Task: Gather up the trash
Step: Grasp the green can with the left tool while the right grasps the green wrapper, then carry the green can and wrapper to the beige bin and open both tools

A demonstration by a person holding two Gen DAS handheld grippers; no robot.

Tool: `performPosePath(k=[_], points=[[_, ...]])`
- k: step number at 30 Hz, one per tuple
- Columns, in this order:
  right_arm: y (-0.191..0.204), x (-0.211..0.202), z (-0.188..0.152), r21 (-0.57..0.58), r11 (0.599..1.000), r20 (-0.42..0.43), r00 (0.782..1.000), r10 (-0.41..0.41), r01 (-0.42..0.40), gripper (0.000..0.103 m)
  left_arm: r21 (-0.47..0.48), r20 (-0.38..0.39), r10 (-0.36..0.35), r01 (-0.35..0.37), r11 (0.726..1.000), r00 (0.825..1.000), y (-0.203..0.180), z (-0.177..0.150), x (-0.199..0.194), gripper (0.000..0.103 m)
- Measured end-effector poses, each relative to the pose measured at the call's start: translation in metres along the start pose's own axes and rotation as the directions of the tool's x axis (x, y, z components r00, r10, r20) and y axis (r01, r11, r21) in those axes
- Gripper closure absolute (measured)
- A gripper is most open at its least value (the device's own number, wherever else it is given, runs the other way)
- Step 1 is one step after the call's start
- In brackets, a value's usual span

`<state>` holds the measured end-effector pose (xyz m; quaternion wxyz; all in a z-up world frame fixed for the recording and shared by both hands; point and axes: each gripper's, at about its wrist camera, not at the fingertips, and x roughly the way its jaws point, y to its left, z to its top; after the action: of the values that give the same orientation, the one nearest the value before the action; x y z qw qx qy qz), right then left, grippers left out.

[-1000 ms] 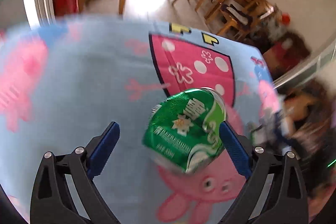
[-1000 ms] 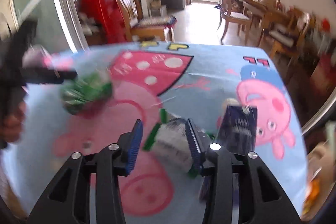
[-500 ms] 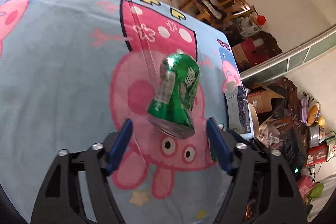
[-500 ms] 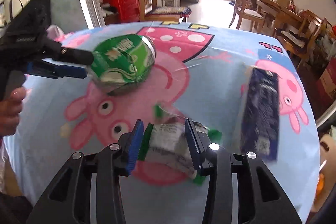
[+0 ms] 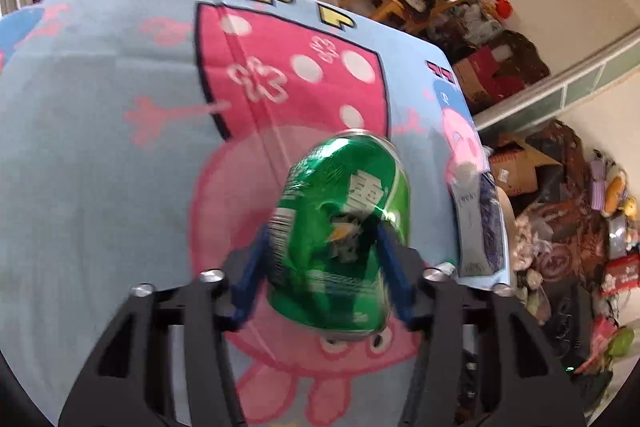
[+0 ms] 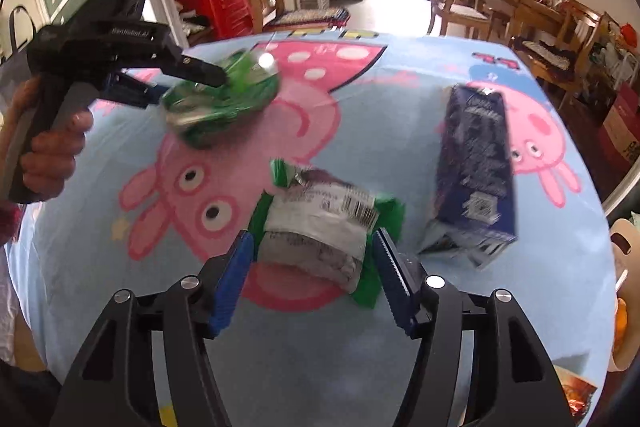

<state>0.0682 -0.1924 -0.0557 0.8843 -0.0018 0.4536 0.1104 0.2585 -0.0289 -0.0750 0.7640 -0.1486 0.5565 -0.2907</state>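
Green can [image 5: 344, 239], loose between spread fingers half a second ago, is now clamped in the left gripper [image 5: 320, 247] above the table [image 5: 100, 147], so it is secured, while the right gripper [image 6: 312, 259] brackets the crumpled wrapper [image 6: 320, 227], fingers apart.

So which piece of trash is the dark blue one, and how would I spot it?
Look at the table with the light blue pig-cartoon cloth. Near its right edge, partly over a small pink pig, lies the carton, long, flat and boxy. It is the only dark blue item: the can in the left gripper and the wrapper are green.
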Motion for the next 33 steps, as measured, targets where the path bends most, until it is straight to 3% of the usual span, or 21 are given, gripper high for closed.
performPosePath(k=[2,5,6,12,17,22,27,33], points=[[0.001,0.002,-0.004,0.016,1.000,0.016,1.000,-0.006,0.006,0.049,0.009,0.022,-0.011,0.011,1.000,1.000,-0.006,-0.007,-0.001,0.065],[-0.002,0.000,-0.005,0.064,0.997,0.027,0.999,0.033,-0.035,0.088,0.000,0.038,-0.050,0.050,0.999,0.998,-0.013,-0.016,-0.007,0.075],[-0.003,-0.001,-0.006,0.080,0.995,0.029,0.998,0.055,-0.058,0.094,0.002,0.041,-0.054,0.054,0.999,0.998,-0.015,-0.018,-0.009,0.078],[0.008,-0.031,-0.021,0.093,0.988,0.079,0.990,0.118,-0.125,0.097,-0.031,0.063,-0.142,0.144,0.989,0.988,-0.029,-0.046,-0.032,0.094],[0.007,-0.064,-0.036,0.130,0.981,0.133,0.983,0.127,-0.145,0.097,0.012,0.101,-0.190,0.190,0.982,0.976,-0.052,-0.072,-0.055,0.094],[-0.005,-0.075,-0.052,0.166,0.977,0.139,0.985,0.107,-0.130,0.097,0.037,0.060,-0.205,0.203,0.978,0.977,-0.070,-0.094,-0.054,0.094],[-0.039,-0.091,-0.067,0.257,0.959,0.184,0.980,0.070,-0.117,0.097,0.091,-0.009,-0.200,0.200,0.976,0.980,-0.102,-0.101,-0.037,0.094],[-0.116,-0.137,-0.086,0.438,0.897,0.302,0.950,-0.078,-0.066,0.097,0.255,-0.072,-0.212,0.224,0.941,0.975,-0.190,-0.081,-0.013,0.094]])
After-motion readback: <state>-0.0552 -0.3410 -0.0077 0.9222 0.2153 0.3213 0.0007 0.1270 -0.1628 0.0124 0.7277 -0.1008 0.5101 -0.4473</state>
